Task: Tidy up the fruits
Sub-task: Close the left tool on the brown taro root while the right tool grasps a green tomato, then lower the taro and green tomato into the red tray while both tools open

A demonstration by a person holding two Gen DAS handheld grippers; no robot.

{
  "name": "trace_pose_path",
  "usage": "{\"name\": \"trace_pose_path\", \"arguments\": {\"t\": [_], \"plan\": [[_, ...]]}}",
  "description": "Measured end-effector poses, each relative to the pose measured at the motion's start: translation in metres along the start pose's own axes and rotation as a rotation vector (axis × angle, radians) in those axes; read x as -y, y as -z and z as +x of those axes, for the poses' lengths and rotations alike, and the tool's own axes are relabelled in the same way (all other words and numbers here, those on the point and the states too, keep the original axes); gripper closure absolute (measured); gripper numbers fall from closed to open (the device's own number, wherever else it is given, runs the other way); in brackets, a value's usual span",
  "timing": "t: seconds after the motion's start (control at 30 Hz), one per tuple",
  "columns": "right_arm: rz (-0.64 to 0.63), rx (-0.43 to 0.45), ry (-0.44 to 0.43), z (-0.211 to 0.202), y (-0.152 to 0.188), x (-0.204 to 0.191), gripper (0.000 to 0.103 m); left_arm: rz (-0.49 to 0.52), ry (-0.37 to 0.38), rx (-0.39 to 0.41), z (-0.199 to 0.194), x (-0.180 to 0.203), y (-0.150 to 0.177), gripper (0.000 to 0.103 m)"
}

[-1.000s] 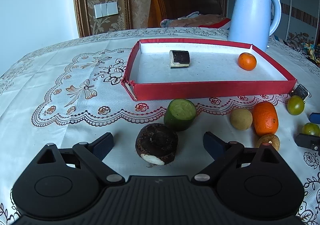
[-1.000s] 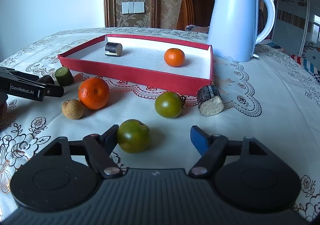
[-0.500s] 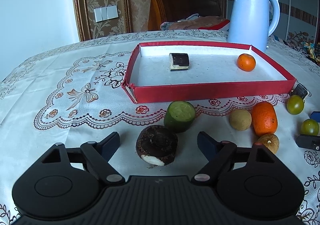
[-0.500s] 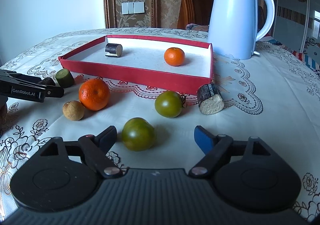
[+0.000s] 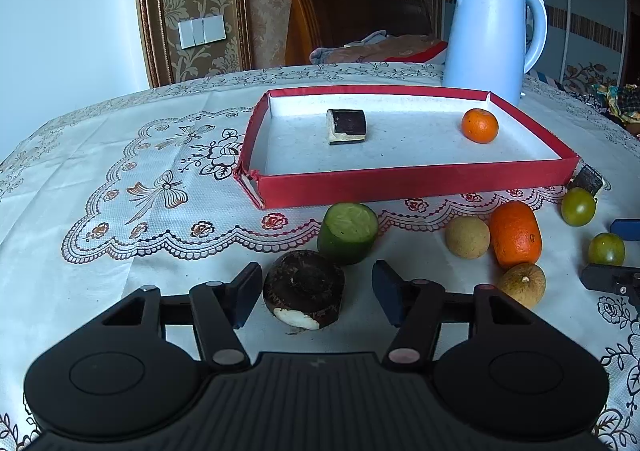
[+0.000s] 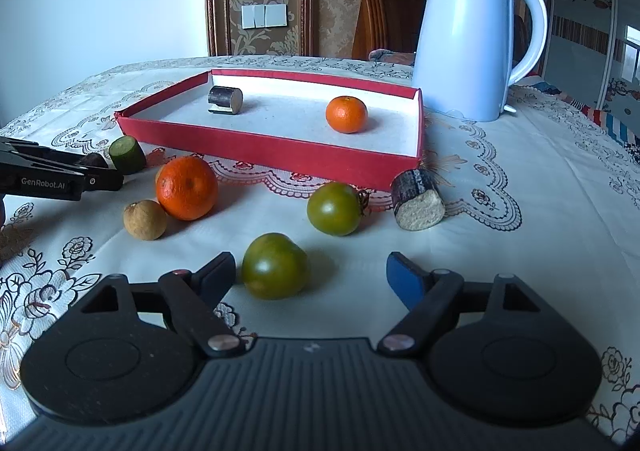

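My left gripper (image 5: 316, 297) is open around a dark brown stub with a white cut end (image 5: 305, 289) on the tablecloth; its left pad is close to it, a gap on the right. A green cucumber piece (image 5: 348, 233) stands just beyond. My right gripper (image 6: 308, 279) is open around a green tomato (image 6: 275, 265), which sits near the left finger. A red tray (image 5: 416, 179) holds a dark cut piece (image 5: 346, 126) and a small orange (image 5: 479, 125). The left gripper also shows at the left edge of the right wrist view (image 6: 96, 179).
Loose on the cloth: a big orange (image 6: 187, 187), a tan longan (image 6: 144, 219), a second green tomato (image 6: 334, 208), a dark cut stub (image 6: 418, 199), another longan (image 5: 467, 238). A white kettle (image 6: 468, 39) stands behind the tray's right end.
The left gripper's jaws have narrowed around the brown stub. The right gripper has shifted slightly, with the green tomato now a bit more inside its jaws.
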State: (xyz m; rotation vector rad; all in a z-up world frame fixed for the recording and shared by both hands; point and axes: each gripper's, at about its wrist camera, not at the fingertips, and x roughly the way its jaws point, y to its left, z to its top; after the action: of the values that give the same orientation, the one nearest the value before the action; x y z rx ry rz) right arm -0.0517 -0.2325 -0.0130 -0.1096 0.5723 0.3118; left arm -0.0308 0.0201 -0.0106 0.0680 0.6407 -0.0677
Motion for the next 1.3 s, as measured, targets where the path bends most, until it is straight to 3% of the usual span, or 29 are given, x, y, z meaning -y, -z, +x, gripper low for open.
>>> {"name": "trace_pose_path", "arguments": {"t": [0.07, 0.23, 0.43, 0.7, 0.77, 0.9, 0.93, 0.97, 1.3], "plan": [[0.002, 0.004, 0.005, 0.000, 0.001, 0.000, 0.029, -0.003, -0.001, 0.001, 0.000, 0.000, 0.000, 0.049], [-0.012, 0.013, 0.008, -0.002, 0.001, -0.002, 0.036, -0.008, -0.008, 0.004, -0.001, -0.001, 0.000, 0.054], [-0.076, 0.019, 0.040, -0.002, 0.001, -0.012, 0.037, -0.005, -0.011, 0.004, -0.001, -0.002, 0.000, 0.054], [-0.121, 0.033, 0.019, -0.004, 0.001, -0.017, 0.055, -0.005, -0.011, 0.004, -0.001, -0.002, 0.000, 0.054], [-0.122, 0.034, 0.008, -0.005, 0.001, -0.017, 0.064, -0.005, -0.011, 0.004, -0.001, -0.002, 0.000, 0.054], [-0.137, 0.039, -0.003, -0.006, 0.002, -0.020, 0.070, -0.009, -0.009, 0.004, -0.001, -0.003, 0.000, 0.054], [-0.138, 0.041, -0.004, -0.006, 0.002, -0.020, 0.072, -0.012, -0.016, 0.006, -0.001, -0.003, 0.000, 0.058], [-0.137, 0.042, 0.000, -0.006, 0.002, -0.020, 0.072, -0.018, -0.024, 0.007, -0.001, -0.004, 0.000, 0.063], [-0.072, 0.081, 0.026, -0.012, 0.003, -0.010, 0.072, -0.059, -0.031, 0.012, -0.007, -0.015, 0.003, 0.063]]}}
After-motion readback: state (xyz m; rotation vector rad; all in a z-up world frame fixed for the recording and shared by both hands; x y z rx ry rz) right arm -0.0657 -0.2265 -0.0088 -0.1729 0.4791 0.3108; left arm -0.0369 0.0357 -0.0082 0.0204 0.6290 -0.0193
